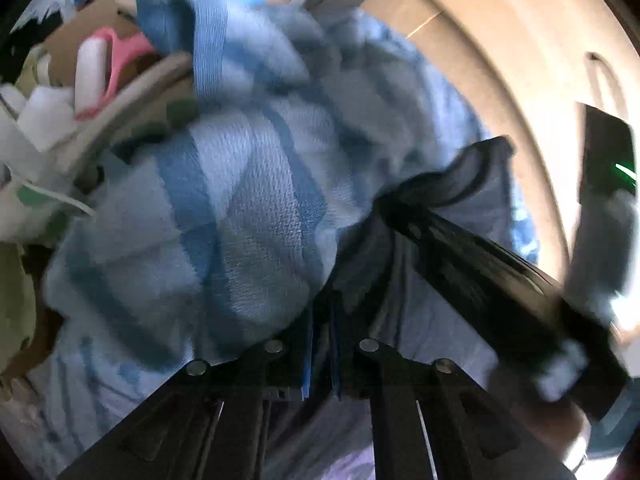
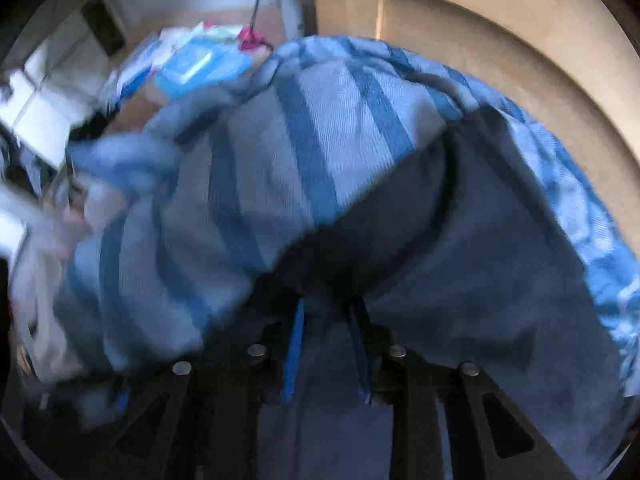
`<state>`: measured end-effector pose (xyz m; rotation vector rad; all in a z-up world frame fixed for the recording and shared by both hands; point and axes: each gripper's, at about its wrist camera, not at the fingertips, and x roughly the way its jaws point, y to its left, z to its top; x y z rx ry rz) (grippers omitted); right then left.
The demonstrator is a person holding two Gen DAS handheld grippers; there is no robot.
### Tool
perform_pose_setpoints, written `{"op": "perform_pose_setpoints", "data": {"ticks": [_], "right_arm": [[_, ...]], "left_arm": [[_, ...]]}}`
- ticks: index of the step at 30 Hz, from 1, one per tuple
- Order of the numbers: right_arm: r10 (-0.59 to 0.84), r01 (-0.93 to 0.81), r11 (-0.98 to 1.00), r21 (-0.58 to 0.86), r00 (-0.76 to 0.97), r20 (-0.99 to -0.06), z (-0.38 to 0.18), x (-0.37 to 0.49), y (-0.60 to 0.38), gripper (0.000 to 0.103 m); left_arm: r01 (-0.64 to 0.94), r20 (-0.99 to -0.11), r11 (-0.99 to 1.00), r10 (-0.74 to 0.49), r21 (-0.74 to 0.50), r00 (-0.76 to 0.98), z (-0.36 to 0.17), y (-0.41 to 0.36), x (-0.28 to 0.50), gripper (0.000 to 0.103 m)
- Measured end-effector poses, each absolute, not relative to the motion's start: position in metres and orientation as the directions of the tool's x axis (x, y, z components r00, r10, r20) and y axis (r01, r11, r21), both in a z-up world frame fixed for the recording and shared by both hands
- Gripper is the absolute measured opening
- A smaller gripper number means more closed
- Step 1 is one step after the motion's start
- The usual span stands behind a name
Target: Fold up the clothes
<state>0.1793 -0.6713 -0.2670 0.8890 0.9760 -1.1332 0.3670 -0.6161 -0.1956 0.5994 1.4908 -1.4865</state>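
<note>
Blue-striped towel: bunched, running ahead of both grippers
left gripper: clenched on towel fold
right gripper: grasping towel, nearer the bulk

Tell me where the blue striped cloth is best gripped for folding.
By my judgement, the blue striped cloth is best pinched at its free hem edge, from above: that edge is a flat band, while the middle is bunched.

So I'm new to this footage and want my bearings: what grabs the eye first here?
A blue striped cloth fills the middle of both views, bunched and draped. The left claw is shut on it at the lower centre, and the right claw pinches a fold likewise. Pink scissors lie in the clutter at the upper left of the left view.
</note>
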Motion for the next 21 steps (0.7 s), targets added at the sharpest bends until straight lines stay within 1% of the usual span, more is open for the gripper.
{"op": "perform_pose_setpoints", "data": {"ticks": [3,5,6,8,9,10,11,13,14,15,16,17,18,19,20,21], "right_arm": [[-0.337,0.977,0.159,0.14,0.187,-0.923,-0.267,0.172,-0.681,0.025],[-0.348,0.971,0.146,0.19,0.23,-0.909,-0.264,0.162,-0.68,0.025],[-0.351,0.968,0.14,0.208,0.245,-0.904,-0.262,0.157,-0.678,0.025],[-0.367,0.964,0.127,0.236,0.266,-0.891,-0.255,0.144,-0.671,0.025],[-0.381,0.966,0.116,0.231,0.258,-0.888,-0.248,0.139,-0.663,0.025],[-0.394,0.971,0.101,0.216,0.238,-0.888,-0.24,0.136,-0.646,0.025],[-0.406,0.979,0.074,0.188,0.202,-0.891,-0.236,0.123,-0.637,0.025],[-0.424,0.992,0.012,0.128,0.12,-0.898,-0.228,0.095,-0.62,0.026],[-0.425,0.996,-0.051,0.078,0.05,-0.904,-0.227,0.076,-0.61,0.031],[-0.413,0.992,-0.118,0.033,-0.019,-0.91,-0.227,0.06,-0.605,0.034],[-0.397,0.981,-0.195,-0.011,-0.089,-0.913,-0.228,0.041,-0.598,0.034],[-0.377,0.955,-0.294,-0.038,-0.152,-0.914,-0.228,0.014,-0.59,0.037],[-0.361,0.932,-0.361,-0.038,-0.177,-0.916,-0.23,-0.006,-0.583,0.037],[-0.344,0.912,-0.409,-0.024,-0.178,-0.922,-0.234,-0.026,-0.579,0.036],[-0.329,0.903,-0.43,-0.003,-0.16,-0.931,-0.241,-0.04,-0.58,0.035],[-0.315,0.892,-0.452,0.018,-0.141,-0.939,-0.248,-0.054,-0.581,0.035]], "left_arm": [[0.802,-0.8,0.114,-0.231,-0.587,-0.553,-0.19,-0.611,0.37,0.009],[0.84,-0.84,0.096,-0.176,-0.534,-0.514,-0.198,-0.613,0.361,0.009],[0.874,-0.878,0.101,-0.122,-0.475,-0.463,-0.21,-0.615,0.355,0.009],[0.883,-0.894,0.142,-0.083,-0.447,-0.439,-0.224,-0.617,0.357,0.009],[0.88,-0.896,0.17,-0.106,-0.444,-0.432,-0.223,-0.617,0.364,0.008],[0.886,-0.904,0.185,-0.136,-0.424,-0.405,-0.219,-0.618,0.369,0.003],[0.892,-0.911,0.201,-0.166,-0.405,-0.377,-0.215,-0.618,0.375,0.003],[0.896,-0.92,0.228,-0.185,-0.382,-0.345,-0.213,-0.618,0.379,0.003],[0.904,-0.926,0.222,-0.187,-0.364,-0.327,-0.211,-0.617,0.376,0.003],[0.918,-0.934,0.21,-0.2,-0.336,-0.296,-0.203,-0.615,0.371,0.003],[0.913,-0.91,0.155,-0.245,-0.377,-0.334,-0.188,-0.611,0.362,0.003],[0.903,-0.881,0.097,-0.285,-0.418,-0.378,-0.173,-0.607,0.353,0.003],[0.849,-0.817,0.004,-0.274,-0.529,-0.508,-0.163,-0.603,0.341,0.003],[0.777,-0.741,-0.085,-0.25,-0.624,-0.623,-0.153,-0.6,0.329,0.006],[0.772,-0.74,-0.138,-0.221,-0.621,-0.635,-0.153,-0.597,0.314,0.008],[0.765,-0.741,-0.189,-0.19,-0.616,-0.644,-0.153,-0.595,0.298,0.008]]}}
